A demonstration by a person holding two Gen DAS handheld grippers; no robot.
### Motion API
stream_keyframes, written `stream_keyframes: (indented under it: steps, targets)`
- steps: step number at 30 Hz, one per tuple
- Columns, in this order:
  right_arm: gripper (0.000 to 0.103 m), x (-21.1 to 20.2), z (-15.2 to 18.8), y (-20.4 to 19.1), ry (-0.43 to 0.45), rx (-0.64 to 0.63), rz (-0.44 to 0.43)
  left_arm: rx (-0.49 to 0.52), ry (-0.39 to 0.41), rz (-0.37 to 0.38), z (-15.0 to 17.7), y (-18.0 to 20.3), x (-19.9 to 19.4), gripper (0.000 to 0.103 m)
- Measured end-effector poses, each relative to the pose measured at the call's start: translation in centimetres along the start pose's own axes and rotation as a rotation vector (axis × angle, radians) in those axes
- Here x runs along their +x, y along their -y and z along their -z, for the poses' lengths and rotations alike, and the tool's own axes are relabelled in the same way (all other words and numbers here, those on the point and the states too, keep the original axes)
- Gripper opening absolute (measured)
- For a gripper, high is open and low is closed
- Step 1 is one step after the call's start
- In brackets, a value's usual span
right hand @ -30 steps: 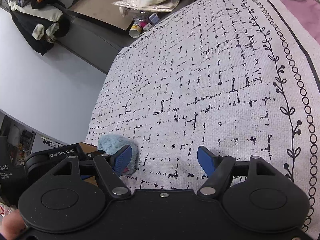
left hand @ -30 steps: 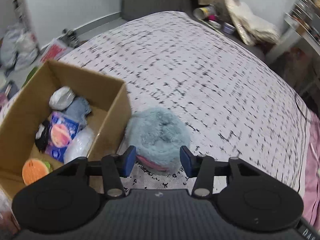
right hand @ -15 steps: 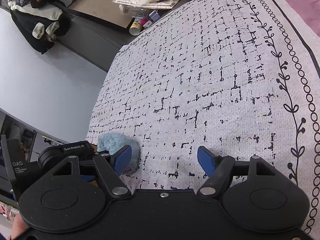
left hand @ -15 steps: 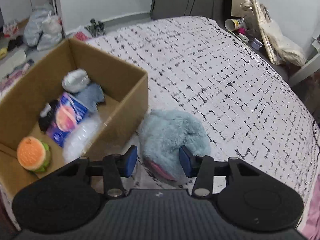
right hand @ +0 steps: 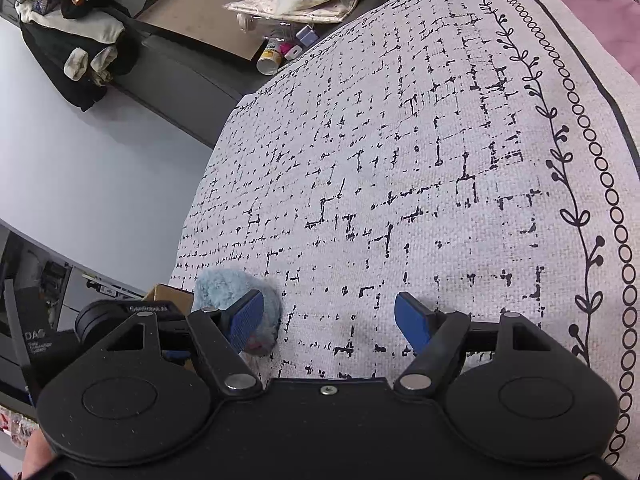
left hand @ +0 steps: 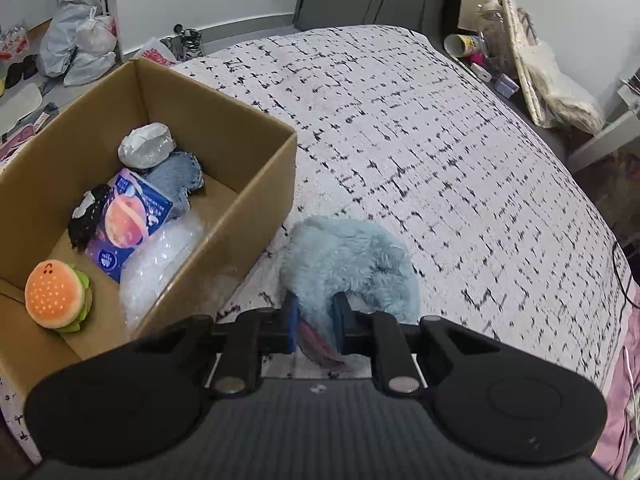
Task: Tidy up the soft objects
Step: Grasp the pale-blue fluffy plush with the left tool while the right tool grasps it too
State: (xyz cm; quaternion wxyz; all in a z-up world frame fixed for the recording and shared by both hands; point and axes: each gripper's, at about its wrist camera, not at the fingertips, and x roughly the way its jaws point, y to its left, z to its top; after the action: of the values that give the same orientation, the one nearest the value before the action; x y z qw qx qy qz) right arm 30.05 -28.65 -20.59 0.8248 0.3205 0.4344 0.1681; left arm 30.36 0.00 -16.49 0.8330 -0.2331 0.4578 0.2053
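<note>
Fingers (left hand: 291, 322) of the left gripper (left hand: 315, 322) pinch the near edge of a fluffy blue plush (left hand: 352, 266), which lies on the patterned bedspread (left hand: 440, 160) just beside the cardboard box (left hand: 256, 200); it seems to rest there rather than hang. Fingers (right hand: 412, 322) of the right gripper (right hand: 328, 320) are spread wide over bare bedspread, holding nothing.
</note>
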Motion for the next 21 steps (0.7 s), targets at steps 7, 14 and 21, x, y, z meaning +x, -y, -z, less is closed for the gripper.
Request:
stream_keyframes:
  steps: [7, 14, 21]
  targets:
    - [0.071, -1.0, 0.3, 0.1, 0.018, 0.003, -0.004, 0.049, -0.034, 0.043, 1.1, 0.1, -1.0, 0.016]
    - [0.071, -2.1, 0.7, -0.7, 0.035, -0.015, -0.012, 0.101, -0.071, 0.089, 2.6, 0.2, -2.1, 0.016]
    - [0.071, -3.6, 1.2, -0.9, 0.047, 0.002, -0.043, 0.178, -0.117, 0.156, 3.9, 0.3, -3.3, 0.016]
